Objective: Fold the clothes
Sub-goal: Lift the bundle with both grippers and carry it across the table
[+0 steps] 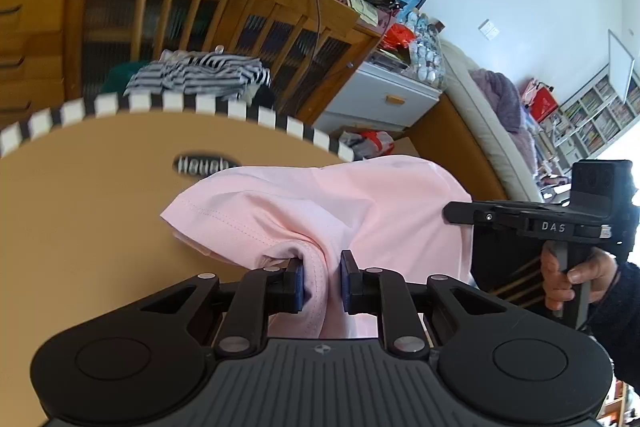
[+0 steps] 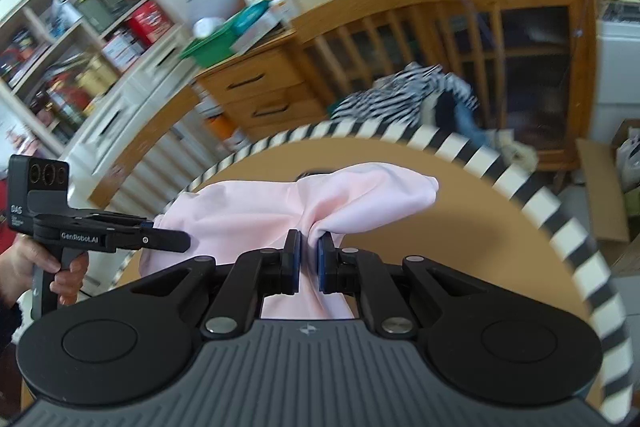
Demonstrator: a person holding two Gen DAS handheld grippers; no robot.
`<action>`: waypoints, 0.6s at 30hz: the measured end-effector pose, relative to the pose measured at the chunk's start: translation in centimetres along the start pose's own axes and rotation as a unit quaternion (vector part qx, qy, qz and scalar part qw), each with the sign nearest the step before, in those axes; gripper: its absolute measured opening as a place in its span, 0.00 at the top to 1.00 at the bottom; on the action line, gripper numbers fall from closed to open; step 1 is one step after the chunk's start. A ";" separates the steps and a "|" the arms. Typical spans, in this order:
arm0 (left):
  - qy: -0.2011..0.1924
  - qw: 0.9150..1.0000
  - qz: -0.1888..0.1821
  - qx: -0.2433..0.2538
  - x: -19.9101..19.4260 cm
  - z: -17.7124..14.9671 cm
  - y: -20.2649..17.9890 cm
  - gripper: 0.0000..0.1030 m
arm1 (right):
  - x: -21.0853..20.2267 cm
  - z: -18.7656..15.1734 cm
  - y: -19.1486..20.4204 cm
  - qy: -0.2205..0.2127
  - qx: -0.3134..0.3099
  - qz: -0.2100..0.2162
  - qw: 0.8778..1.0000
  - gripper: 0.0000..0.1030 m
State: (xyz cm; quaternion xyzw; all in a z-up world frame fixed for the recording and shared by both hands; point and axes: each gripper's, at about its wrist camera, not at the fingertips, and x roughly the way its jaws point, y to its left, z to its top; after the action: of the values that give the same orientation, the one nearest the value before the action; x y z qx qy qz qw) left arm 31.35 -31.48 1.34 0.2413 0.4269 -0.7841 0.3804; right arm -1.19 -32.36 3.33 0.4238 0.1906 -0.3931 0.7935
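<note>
Holding: left gripper and right gripper each pinch pink shirt, lifted over table.
Next: lay flat, fold.

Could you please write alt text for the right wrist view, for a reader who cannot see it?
The right gripper pinches a bunched fold of a pink garment above a round tan table with a black-and-white striped rim. At far left, the left gripper meets the same garment; a striped garment lies beyond the table.
</note>
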 end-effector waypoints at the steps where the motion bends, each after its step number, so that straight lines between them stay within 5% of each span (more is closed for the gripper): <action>1: 0.000 1.000 0.001 0.000 1.2 1.2 0.1 0.82 | 0.5 0.8 -0.8 -0.002 0.003 -0.005 1.000 0.92; 9: 0.007 1.000 0.009 0.002 8.1 6.4 1.0 0.82 | 2.0 3.5 -4.1 -0.001 0.015 -0.026 1.000 0.92; 18: 0.019 1.000 0.013 0.017 10.1 7.7 0.5 0.82 | 2.7 5.3 -6.8 0.001 0.021 -0.044 0.999 0.92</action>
State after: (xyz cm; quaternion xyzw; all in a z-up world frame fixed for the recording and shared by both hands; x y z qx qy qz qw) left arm 25.31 -42.16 -2.01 0.2677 0.4173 -0.7818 0.3781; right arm -5.01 -40.27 1.08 0.4326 0.2015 -0.4307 0.7660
